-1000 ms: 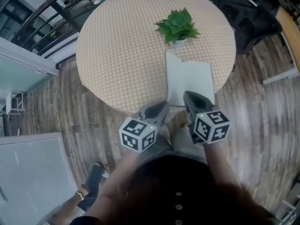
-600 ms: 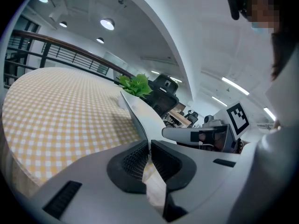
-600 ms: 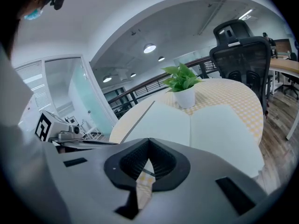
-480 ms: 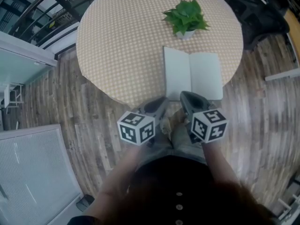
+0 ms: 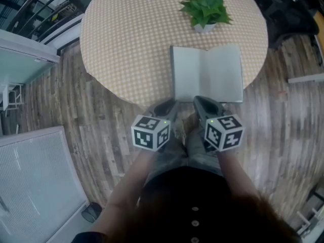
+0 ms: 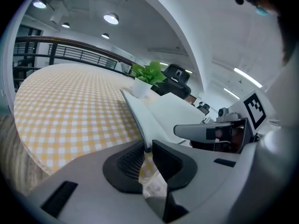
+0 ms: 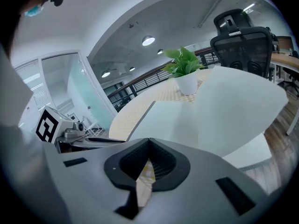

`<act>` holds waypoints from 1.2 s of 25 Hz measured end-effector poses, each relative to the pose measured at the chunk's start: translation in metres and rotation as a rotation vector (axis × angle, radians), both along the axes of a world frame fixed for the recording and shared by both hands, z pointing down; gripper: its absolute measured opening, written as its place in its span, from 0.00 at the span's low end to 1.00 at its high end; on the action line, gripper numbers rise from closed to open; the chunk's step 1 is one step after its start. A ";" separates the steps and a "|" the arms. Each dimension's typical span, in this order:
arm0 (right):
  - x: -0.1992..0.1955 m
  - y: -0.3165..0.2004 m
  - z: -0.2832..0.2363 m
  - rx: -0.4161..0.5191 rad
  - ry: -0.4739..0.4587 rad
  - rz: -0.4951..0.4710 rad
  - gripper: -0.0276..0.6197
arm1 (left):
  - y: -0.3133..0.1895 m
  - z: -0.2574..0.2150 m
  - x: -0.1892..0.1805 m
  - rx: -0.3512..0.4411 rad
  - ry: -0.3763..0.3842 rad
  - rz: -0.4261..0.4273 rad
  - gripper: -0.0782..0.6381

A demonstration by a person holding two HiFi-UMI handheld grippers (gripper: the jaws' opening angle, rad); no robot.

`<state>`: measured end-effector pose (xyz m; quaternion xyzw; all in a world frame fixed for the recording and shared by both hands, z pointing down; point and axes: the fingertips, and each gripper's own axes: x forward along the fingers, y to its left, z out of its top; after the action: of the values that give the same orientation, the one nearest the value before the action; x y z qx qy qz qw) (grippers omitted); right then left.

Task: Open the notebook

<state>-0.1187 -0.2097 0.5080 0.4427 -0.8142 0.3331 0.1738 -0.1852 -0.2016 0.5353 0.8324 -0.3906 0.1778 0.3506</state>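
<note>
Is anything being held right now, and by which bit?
Nothing is held firmly. The left hand-held gripper is opening its jaws, with the near left corner of the notebook at their tips. The right hand-held gripper is shut, empty.

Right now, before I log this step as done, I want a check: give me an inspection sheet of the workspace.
Surface: round table with a yellow-checked cloth.
Job's things: notebook lies open and flat near the table's front edge.
Clutter: potted plant behind the notebook.
Grippers: left gripper fingers opening, with the notebook's near corner at their tips; right gripper fingers together, nothing between them.
Cables: nothing seen.
Surroundings: wood floor, office chair, railing.
</note>
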 end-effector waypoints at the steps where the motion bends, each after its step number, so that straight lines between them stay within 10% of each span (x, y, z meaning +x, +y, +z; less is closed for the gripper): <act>1: 0.000 0.000 0.001 -0.001 0.002 0.003 0.06 | 0.000 0.003 -0.001 0.000 -0.017 0.001 0.18; 30: -0.013 0.003 0.013 -0.013 0.039 -0.040 0.06 | 0.010 0.035 -0.012 -0.072 -0.158 -0.014 0.36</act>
<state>-0.1312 -0.2071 0.5213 0.4317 -0.8171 0.3262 0.1989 -0.1969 -0.1917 0.5698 0.7998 -0.4162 0.2545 0.3498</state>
